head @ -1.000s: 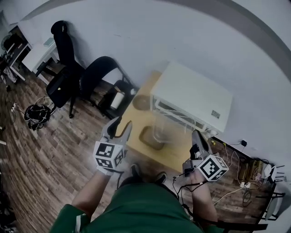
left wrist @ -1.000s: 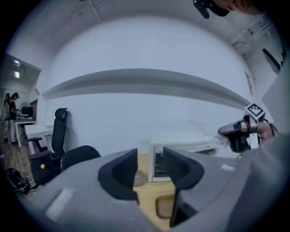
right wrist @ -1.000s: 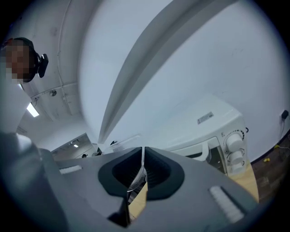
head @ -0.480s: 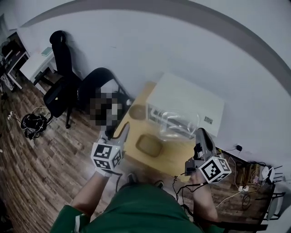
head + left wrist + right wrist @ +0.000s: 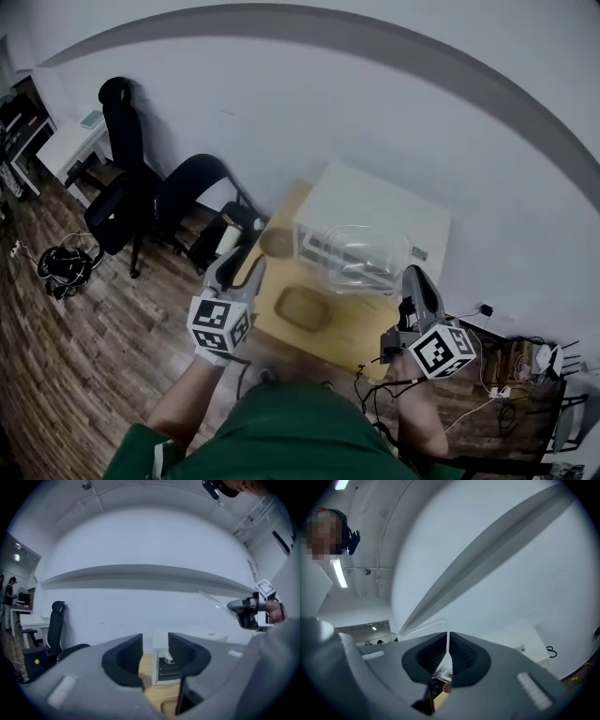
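Holds a clear container [image 5: 361, 253] up by one thin wall with the right gripper [image 5: 410, 277], jaws pressed together on the plastic with only that sheet between them. Hangs it over the front edge of the white oven [image 5: 375, 200]; touching the oven top or just above it, cannot tell. Grips at the rim rather than across the body, likely because of a tub too wide for the jaws. Lifts it well above the desk [image 5: 349, 330] and the oblong wooden tray [image 5: 300, 308], probably to clear both.

Carries nothing in the left gripper [image 5: 242, 267]: jaws apart, with only the oven's front seen through the gap. Hovers beside the desk's left edge, near a round wooden disc [image 5: 275, 242], perhaps ready to steady or receive.

Raises the right forearm, with that gripper tilted upward toward the wall. Reaches forward with the left arm, lower and roughly level. Stands at the desk's near side, with two black office chairs [image 5: 141, 178] off to the left.
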Demonstrator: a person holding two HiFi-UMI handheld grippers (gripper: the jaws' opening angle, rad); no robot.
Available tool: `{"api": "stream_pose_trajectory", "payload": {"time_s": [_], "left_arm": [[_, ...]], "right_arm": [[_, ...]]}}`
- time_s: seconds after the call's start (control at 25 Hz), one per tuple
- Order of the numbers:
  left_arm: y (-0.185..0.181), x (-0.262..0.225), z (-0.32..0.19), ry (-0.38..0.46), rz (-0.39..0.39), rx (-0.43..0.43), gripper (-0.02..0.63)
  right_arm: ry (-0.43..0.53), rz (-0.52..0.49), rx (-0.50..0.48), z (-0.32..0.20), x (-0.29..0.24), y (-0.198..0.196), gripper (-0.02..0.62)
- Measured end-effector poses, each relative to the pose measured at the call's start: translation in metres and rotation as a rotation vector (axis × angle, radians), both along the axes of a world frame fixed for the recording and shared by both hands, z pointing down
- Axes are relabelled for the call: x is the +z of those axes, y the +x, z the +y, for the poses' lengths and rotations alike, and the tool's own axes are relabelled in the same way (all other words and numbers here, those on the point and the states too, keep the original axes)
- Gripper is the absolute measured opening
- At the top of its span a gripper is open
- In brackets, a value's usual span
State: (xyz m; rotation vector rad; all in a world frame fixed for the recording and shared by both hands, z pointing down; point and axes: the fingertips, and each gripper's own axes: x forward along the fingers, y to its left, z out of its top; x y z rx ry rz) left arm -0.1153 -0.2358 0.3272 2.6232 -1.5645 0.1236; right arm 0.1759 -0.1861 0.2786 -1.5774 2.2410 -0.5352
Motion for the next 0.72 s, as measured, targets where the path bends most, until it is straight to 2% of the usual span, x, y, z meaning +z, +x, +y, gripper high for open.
{"api": "stream_pose_trajectory", "payload": {"time_s": [0.72], "left_arm": [[-0.003, 0.011, 0.012, -0.027, -0.004, -0.011, 0.168]], "right_arm": [[-0.033, -0.033, 0.002, 0.005, 0.011, 0.003, 0.017]]}}
